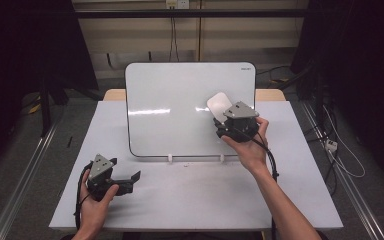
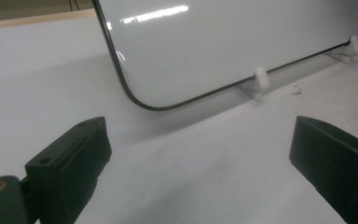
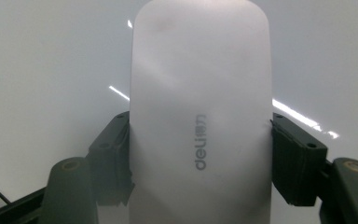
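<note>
While the left tool (image 1: pixel 130 178) rests low on the surface (image 1: pixel 190 195), jaws spread wide with nothing between, the right tool (image 1: pixel 220 117) clamps a white eraser (image 1: pixel 219 104) against the whiteboard (image 1: pixel 180 110); its close-up reads "deli" on the eraser.

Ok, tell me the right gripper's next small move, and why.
Probably sweep the eraser sideways across the whiteboard. The right gripper is shut on the eraser, which sits against the board's upper right; the left gripper waits open over the table.
</note>
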`<move>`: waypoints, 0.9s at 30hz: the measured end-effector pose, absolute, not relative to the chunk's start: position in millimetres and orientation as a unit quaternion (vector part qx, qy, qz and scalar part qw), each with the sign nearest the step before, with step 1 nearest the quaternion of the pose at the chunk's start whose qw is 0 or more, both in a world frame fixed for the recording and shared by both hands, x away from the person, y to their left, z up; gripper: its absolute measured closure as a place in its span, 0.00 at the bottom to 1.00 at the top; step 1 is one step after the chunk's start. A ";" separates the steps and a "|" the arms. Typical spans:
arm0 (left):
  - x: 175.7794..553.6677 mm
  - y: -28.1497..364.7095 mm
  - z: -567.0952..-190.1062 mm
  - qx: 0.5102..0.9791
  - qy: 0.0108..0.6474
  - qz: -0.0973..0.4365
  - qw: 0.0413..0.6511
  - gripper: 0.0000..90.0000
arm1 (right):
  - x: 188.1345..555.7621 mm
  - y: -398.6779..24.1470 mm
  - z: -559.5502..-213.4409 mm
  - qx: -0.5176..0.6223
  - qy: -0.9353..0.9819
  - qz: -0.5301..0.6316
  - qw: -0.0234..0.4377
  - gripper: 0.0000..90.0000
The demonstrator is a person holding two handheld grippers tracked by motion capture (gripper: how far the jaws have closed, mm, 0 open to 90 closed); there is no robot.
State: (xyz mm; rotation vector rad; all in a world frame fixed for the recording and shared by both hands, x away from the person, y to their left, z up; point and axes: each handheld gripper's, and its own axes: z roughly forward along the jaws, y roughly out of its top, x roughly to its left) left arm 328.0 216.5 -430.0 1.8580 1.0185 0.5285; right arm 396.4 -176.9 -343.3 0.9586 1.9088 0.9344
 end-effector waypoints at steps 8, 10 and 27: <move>327.1 215.5 -429.5 0.757 0.411 0.216 0.460 0.05 | 388.5 -191.7 -345.0 0.387 0.750 0.360 0.398 0.35; 327.3 215.9 -429.4 0.756 0.412 0.217 0.460 0.05 | 386.3 -197.3 -345.9 0.394 0.748 0.358 0.398 0.35; 326.8 215.8 -428.9 0.756 0.411 0.217 0.460 0.05 | 372.1 -212.4 -365.9 0.408 0.746 0.346 0.396 0.35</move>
